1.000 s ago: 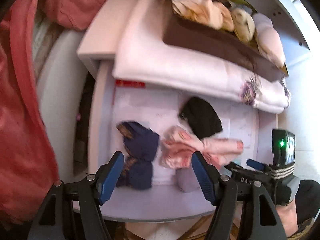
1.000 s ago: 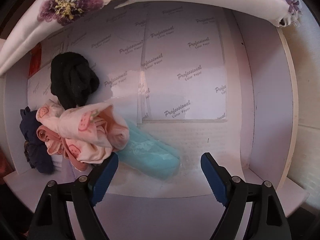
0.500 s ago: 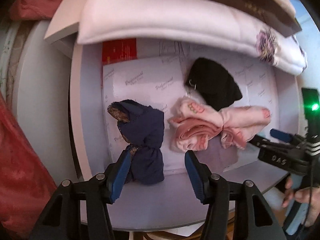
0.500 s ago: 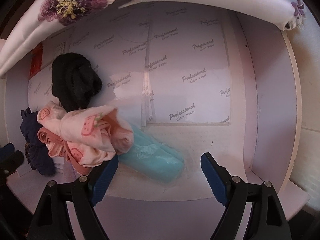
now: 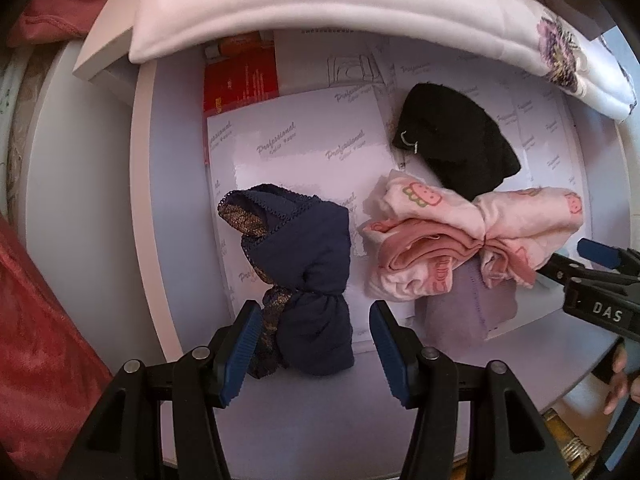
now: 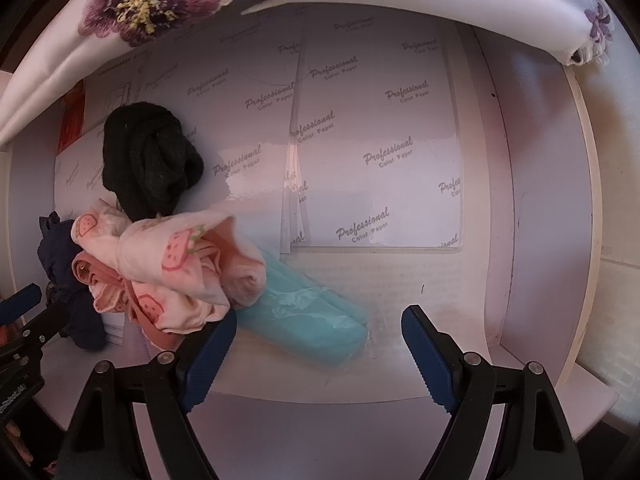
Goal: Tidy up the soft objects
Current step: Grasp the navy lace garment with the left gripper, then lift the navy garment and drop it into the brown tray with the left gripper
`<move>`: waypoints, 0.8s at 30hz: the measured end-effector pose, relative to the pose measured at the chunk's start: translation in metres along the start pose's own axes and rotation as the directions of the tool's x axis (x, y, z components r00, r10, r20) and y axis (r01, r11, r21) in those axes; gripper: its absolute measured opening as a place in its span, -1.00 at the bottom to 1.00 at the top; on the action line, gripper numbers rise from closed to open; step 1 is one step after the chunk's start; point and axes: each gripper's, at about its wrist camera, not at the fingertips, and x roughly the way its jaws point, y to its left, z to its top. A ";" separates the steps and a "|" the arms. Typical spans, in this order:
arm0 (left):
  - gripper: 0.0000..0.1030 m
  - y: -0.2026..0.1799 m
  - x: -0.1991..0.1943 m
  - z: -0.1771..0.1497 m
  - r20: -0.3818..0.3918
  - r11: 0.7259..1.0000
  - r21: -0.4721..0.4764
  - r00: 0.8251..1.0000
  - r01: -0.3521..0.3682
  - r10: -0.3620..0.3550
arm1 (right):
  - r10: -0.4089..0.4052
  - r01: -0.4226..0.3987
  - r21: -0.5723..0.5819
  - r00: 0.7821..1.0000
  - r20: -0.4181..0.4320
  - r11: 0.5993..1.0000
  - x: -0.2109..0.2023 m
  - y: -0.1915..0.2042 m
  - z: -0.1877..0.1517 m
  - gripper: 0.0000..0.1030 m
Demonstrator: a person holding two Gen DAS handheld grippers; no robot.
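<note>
The left hand-held gripper (image 5: 308,344) points down into the drawer with its blue pads apart on either side of the lower end of the knotted navy-blue fabric bundle with gold lace trim (image 5: 298,272). The left pad looks to be at the lace edge; the right pad stands clear of the cloth. To take it well, the pads should sink a little further so they straddle the thick lower lobe below the knot, not the loose lace, then close squarely so the bundle lifts as one piece.

That bundle lies at 6 o'clock in the left wrist view, on the white printed paper lining (image 5: 288,148) of the drawer's pale surface (image 5: 168,200). It is cinched in the middle, soft and creased, with a scalloped edge at its far end.

At 3 o'clock, just beside it but apart, is the pink printed cotton bundle (image 5: 452,240), resting on a lilac folded cloth (image 5: 468,304). Beyond, at 1 o'clock, a black knitted roll (image 5: 452,144) touches the pink one.

The right hand-held gripper (image 6: 316,344) has its jaws wide apart and empty, above a turquoise plastic-wrapped pack (image 6: 308,312). Farthest, a white flowered folded cloth (image 5: 360,4) overhangs the drawer.
</note>
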 end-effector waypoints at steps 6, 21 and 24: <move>0.11 0.004 0.019 0.003 -0.034 1.000 -0.010 0.999 -0.015 0.015 | 0.001 -0.001 -0.001 1.000 0.000 1.000 0.000 0.000 0.000 0.65; -0.42 -0.008 0.047 0.005 -0.035 0.995 0.060 0.996 -0.080 0.082 | -0.014 0.014 -0.022 1.000 0.004 1.000 -0.001 0.006 0.001 0.66; -0.43 -0.010 0.036 0.005 0.006 0.996 0.056 0.997 -0.074 0.074 | -0.017 0.018 -0.026 1.000 0.008 0.999 -0.001 0.008 0.000 0.66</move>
